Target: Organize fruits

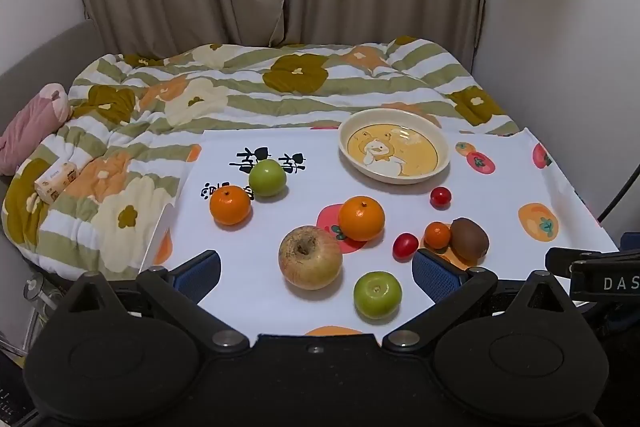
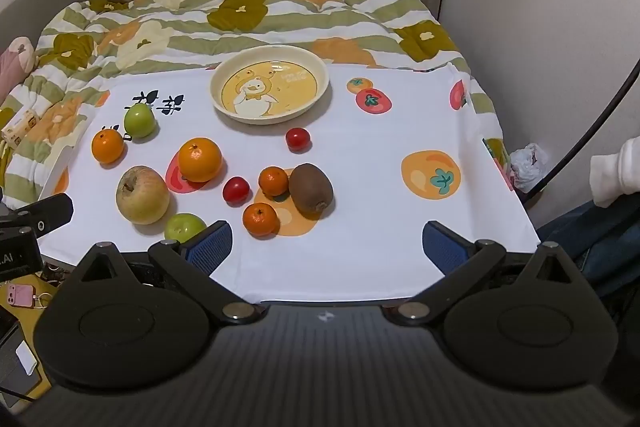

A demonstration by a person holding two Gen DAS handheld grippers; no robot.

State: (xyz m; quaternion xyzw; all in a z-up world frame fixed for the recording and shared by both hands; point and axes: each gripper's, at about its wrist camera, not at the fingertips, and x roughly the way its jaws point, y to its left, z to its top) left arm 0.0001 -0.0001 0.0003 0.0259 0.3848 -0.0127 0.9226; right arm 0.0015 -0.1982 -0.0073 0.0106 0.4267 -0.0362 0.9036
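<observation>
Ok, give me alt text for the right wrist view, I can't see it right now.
Ten loose fruits lie on a white fruit-print cloth in front of an empty duck plate: an apple, three oranges, two green apples, two tomatoes, a mandarin and a kiwi. The right gripper sits open at the near edge, holding nothing.

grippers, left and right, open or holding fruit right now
left gripper: open, holding nothing
right gripper: open, holding nothing

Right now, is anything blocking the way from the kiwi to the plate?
Only partly: a cherry tomato sits on the cloth between the kiwi and the plate, just before its rim. Lifted over, nothing blocks it.
</observation>
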